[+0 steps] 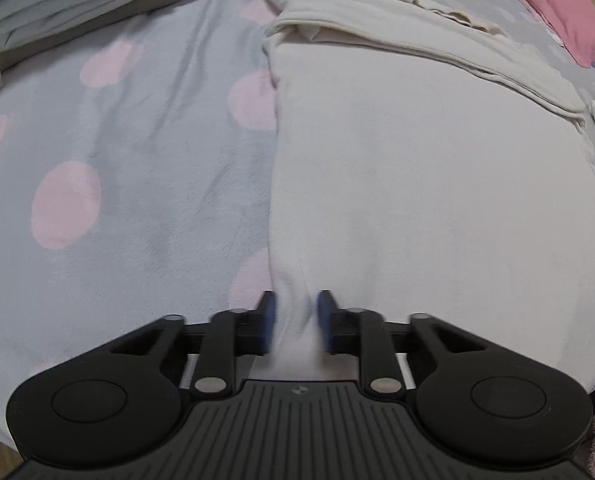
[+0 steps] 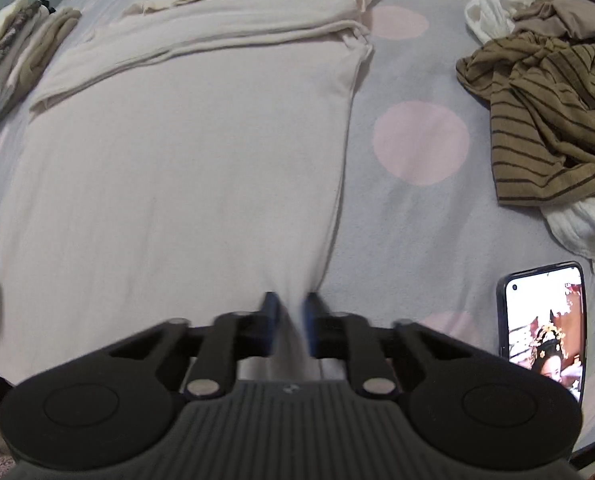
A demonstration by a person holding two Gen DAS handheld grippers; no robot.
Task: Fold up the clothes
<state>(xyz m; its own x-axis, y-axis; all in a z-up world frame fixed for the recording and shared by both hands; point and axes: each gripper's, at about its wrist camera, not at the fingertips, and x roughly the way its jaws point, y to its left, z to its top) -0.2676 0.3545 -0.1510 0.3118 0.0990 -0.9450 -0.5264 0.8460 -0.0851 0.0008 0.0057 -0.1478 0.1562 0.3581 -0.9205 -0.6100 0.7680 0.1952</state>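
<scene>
Cream garment [image 1: 429, 184], a soft pale top with its sleeves folded across the far end, lies spread flat on the bed [image 1: 145, 152], which is covered in a grey sheet with pink dots. Its near hem reaches the near edge of the bed, where both tools have it. The left gripper [image 1: 296, 312] is closed down to a narrow gap on the near left corner of the hem, a bunched ridge of fabric pinched between its blue pads. The right gripper [image 2: 290, 312] clamps the near right corner likewise, cloth gathered between its fingers.

Toward the far left corner of the bed sits a stack of folded clothes [image 1: 61, 4]. Beyond the garment's far end lies a pink pillow [image 1: 565, 12]. On the right side of the bed a brown striped shirt [image 2: 553, 120] lies crumpled over some white cloth [image 2: 581, 232], well apart from the garment. A smartphone [image 2: 543, 324] with its screen lit rests near the bed's near right edge.
</scene>
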